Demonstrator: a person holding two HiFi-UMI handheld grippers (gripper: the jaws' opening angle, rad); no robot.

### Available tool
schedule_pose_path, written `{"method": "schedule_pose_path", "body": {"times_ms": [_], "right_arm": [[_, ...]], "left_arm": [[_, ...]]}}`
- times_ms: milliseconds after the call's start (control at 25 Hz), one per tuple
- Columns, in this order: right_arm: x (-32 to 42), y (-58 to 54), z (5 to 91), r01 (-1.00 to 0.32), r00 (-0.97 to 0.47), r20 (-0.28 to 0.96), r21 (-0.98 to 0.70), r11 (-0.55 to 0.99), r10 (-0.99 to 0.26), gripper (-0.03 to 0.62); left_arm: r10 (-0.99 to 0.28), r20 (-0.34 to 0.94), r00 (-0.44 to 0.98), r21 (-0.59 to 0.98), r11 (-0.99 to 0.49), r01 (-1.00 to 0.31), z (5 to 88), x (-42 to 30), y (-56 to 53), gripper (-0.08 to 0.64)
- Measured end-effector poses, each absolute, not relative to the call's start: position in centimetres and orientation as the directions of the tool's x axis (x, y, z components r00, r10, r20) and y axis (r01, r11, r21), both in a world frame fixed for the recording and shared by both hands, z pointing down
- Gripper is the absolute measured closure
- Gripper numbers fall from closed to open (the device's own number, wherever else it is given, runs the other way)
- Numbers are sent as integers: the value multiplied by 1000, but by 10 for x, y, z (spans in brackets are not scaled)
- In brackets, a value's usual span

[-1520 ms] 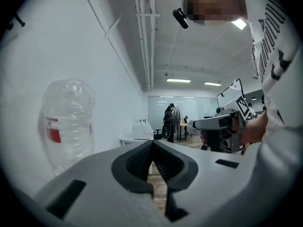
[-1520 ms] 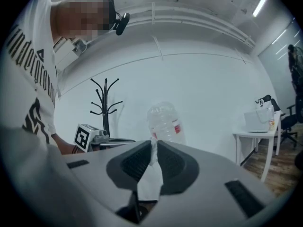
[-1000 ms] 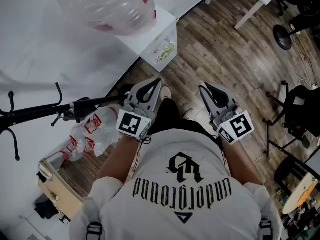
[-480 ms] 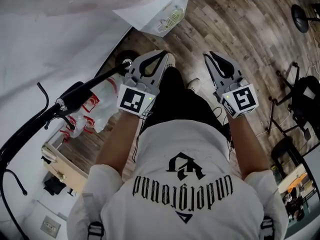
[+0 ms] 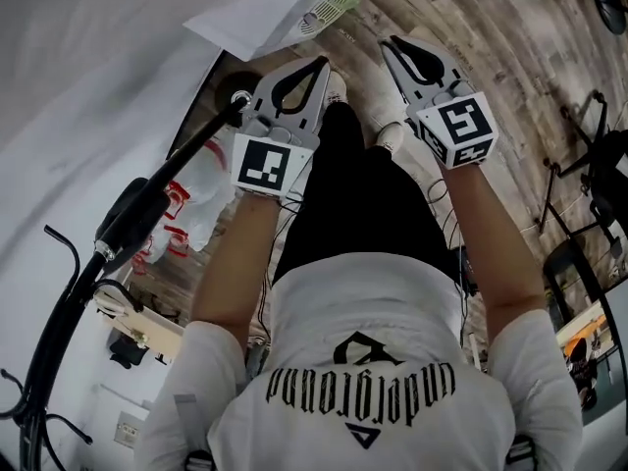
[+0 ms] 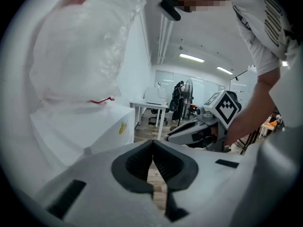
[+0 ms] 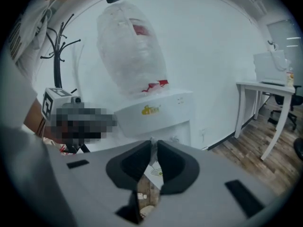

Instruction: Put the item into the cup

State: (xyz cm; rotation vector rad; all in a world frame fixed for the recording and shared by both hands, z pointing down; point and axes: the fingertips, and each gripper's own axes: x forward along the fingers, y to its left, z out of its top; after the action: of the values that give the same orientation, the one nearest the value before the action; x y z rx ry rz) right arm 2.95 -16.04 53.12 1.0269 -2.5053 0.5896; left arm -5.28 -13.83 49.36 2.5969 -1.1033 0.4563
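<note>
No cup and no loose item shows in any view. In the head view my left gripper and right gripper are held side by side in front of the person's body, pointing at the wooden floor. The left gripper has its pads touching at the tips, with nothing between them. On the right gripper the pads stand a narrow slit apart, and I see nothing gripped in it. The left gripper view shows the right gripper close by at the right.
A white water dispenser with a plastic-wrapped bottle stands ahead against the white wall. A black coat rack leans at the left beside a bag of plastic bottles. A white table and a chair are to the right.
The head view has tilted further down and the dispenser has slid to the top edge. Both grippers have risen in the picture, still side by side.
</note>
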Motion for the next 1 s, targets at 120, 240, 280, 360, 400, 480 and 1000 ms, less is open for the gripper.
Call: {"method": "schedule_pose_path", "body": {"times_ms": [120, 240, 280, 360, 400, 480, 1000], "right_arm": [[17, -180, 569, -729, -659, 502, -243, 640, -560, 538], [6, -198, 607, -736, -646, 529, -241, 633, -550, 538], [2, -203, 621, -735, -644, 539, -240, 634, -543, 538], [-5, -214, 649, -733, -640, 559, -239, 636, -528, 538], [-7, -219, 661, -735, -635, 569, -236, 635, -523, 538], [-9, -227, 684, -743, -619, 594, -230, 628, -514, 535], [-30, -256, 757, -742, -567, 701, -205, 638, -433, 520]], "left_arm": [[-640, 406, 653, 133, -665, -735, 519, -54, -151, 551], [-637, 398, 660, 148, -666, -732, 539, -52, -162, 551], [-637, 399, 660, 152, -663, -733, 544, -52, -163, 551], [-631, 413, 657, 151, -664, -732, 557, -52, -165, 551], [-625, 422, 657, 149, -667, -730, 563, -51, -166, 551], [-618, 436, 655, 141, -672, -727, 575, -50, -168, 551], [-621, 439, 650, 154, -661, -735, 599, -46, -189, 551]]}}
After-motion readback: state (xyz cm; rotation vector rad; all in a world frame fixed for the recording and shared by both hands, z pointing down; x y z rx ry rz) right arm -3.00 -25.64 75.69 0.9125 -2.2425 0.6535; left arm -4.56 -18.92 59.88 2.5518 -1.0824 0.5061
